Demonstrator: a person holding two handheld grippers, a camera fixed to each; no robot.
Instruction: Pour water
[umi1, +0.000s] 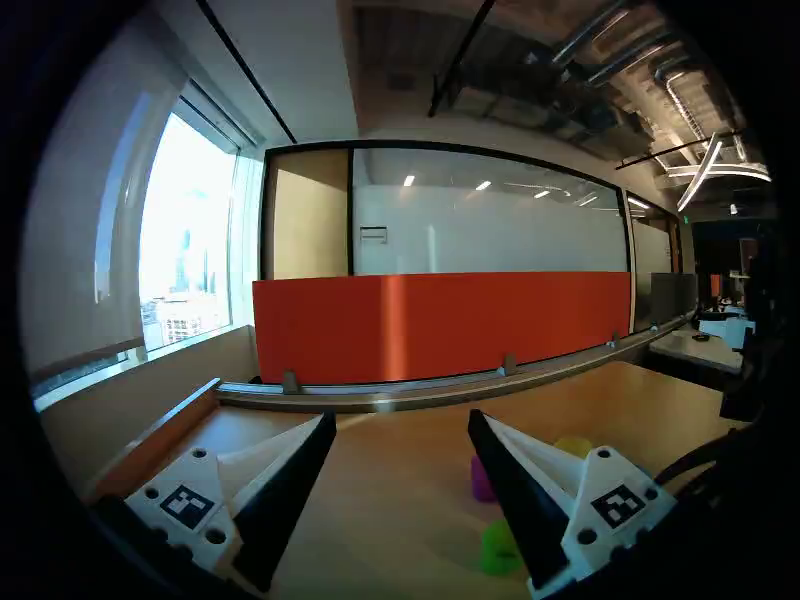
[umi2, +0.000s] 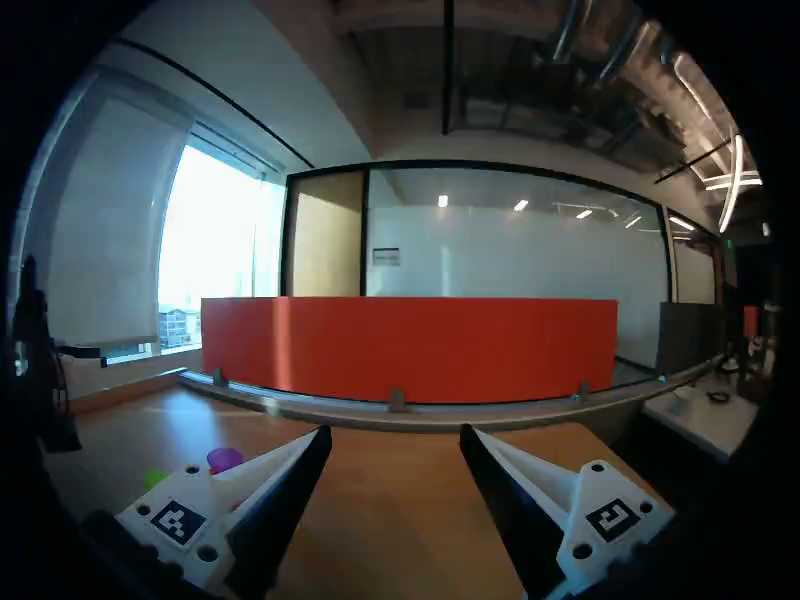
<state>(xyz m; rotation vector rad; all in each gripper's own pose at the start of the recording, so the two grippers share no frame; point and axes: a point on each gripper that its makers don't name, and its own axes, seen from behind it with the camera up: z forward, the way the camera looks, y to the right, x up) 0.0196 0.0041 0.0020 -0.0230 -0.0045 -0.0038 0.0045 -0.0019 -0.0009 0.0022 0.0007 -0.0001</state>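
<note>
In the left gripper view my left gripper (umi1: 400, 435) is open above a wooden desk (umi1: 400, 500), nothing between its fingers. Partly hidden behind its right finger sit three small cups: a purple cup (umi1: 482, 480), a green cup (umi1: 497, 548) and a yellow cup (umi1: 574, 445). In the right gripper view my right gripper (umi2: 395, 445) is open too, held over the same desk (umi2: 400, 520). A purple cup (umi2: 224, 459) and a green cup (umi2: 154, 479) peek out behind its left finger, low at the left. No water container can be made out.
An orange divider panel (umi1: 440, 320) (umi2: 410, 345) runs along the desk's far edge on a metal rail. Bright windows (umi1: 185, 240) stand to the left. Another white desk (umi2: 700, 410) lies at the right. A dark object (umi2: 40, 360) stands at the left edge.
</note>
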